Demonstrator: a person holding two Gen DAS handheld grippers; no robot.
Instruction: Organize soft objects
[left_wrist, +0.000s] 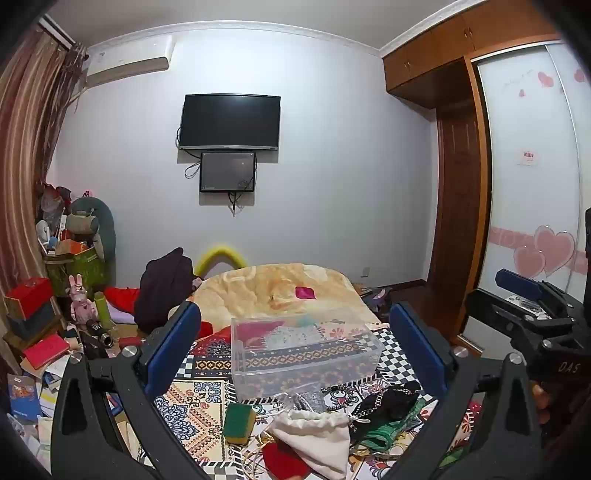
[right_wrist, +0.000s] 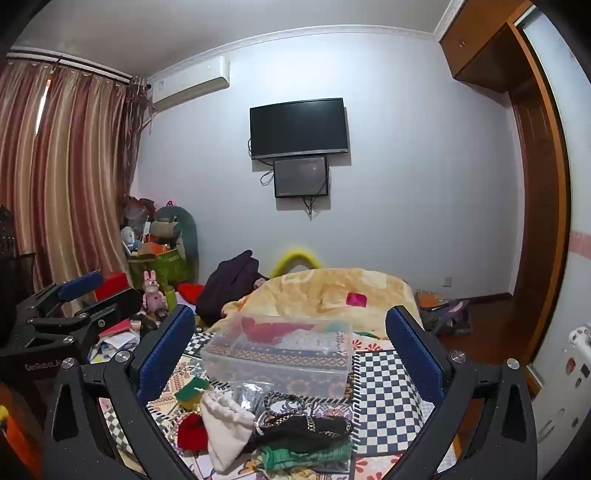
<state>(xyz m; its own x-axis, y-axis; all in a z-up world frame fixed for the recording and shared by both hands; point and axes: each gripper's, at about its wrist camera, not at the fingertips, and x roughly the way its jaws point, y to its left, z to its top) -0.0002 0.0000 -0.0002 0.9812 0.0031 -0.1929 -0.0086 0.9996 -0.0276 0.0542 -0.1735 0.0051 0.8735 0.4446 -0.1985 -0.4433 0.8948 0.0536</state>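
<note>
A: Where do the tongs stand?

B: Both pairs hang over the near end of the bed (left_wrist: 207, 402), side by side. The left tongs (left_wrist: 295, 343) are spread wide, with nothing between the blue pads. The right tongs (right_wrist: 291, 347) are just as wide and also carry nothing.

A: And the soft things?

B: They lie in a heap on the patterned bedspread, near the cameras. A white drawstring pouch (left_wrist: 314, 439) lies in the middle, with a red cloth (left_wrist: 284, 461) touching its near left side. A green and yellow sponge (left_wrist: 239, 417) sits just left of the pouch. To the right, a black lacy piece (left_wrist: 388, 402) lies on top of a green cloth (left_wrist: 380, 434). A small silvery packet (left_wrist: 310, 400) sits between the pouch and the box.

A: Which box?

B: A clear plastic box (left_wrist: 306, 354), just beyond the heap, open at the top. Through its walls some red and pale fabric shows, though whether that lies inside or behind, I cannot tell.

A: Anything further off?

B: A yellow blanket (left_wrist: 280, 288) covers the far end of the bed.
</note>
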